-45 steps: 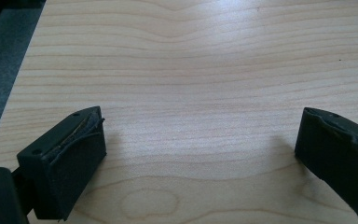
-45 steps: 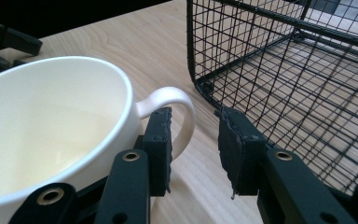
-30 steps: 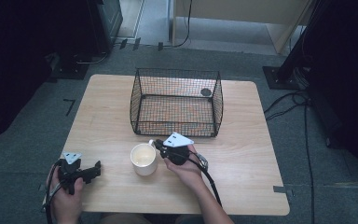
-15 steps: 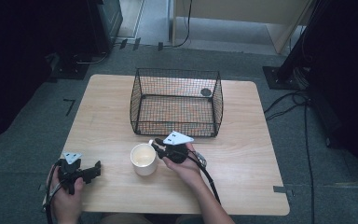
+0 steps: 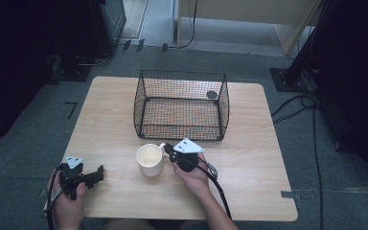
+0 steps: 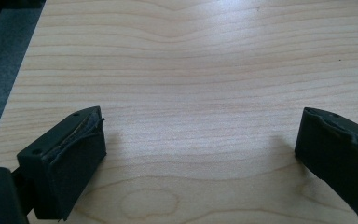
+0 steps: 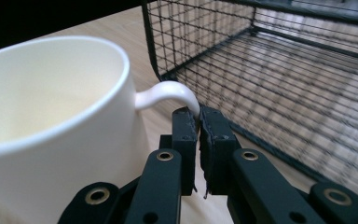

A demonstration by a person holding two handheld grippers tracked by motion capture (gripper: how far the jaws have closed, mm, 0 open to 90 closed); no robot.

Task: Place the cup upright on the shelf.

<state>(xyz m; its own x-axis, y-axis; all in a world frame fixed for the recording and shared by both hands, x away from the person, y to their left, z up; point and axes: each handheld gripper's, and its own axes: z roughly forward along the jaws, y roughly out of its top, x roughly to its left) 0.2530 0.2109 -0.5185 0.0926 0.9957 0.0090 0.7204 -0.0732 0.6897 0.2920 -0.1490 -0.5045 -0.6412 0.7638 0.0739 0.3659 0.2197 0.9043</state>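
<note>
Mug, white and upright, stands on the wooden table just in front of the black wire basket, with its handle turned toward the right gripper. The jaws of that gripper are closed on the handle, pinching its outer curve between the two pads, as the right gripper view shows. The person's right hand holds the gripper low over the table, beside the mug. The left gripper rests near the table's front left corner, well apart from the mug, held in the left hand. Its jaws are spread wide with bare wood between them. A small dark round object lies in the basket's far right corner; what it is cannot be told.
</note>
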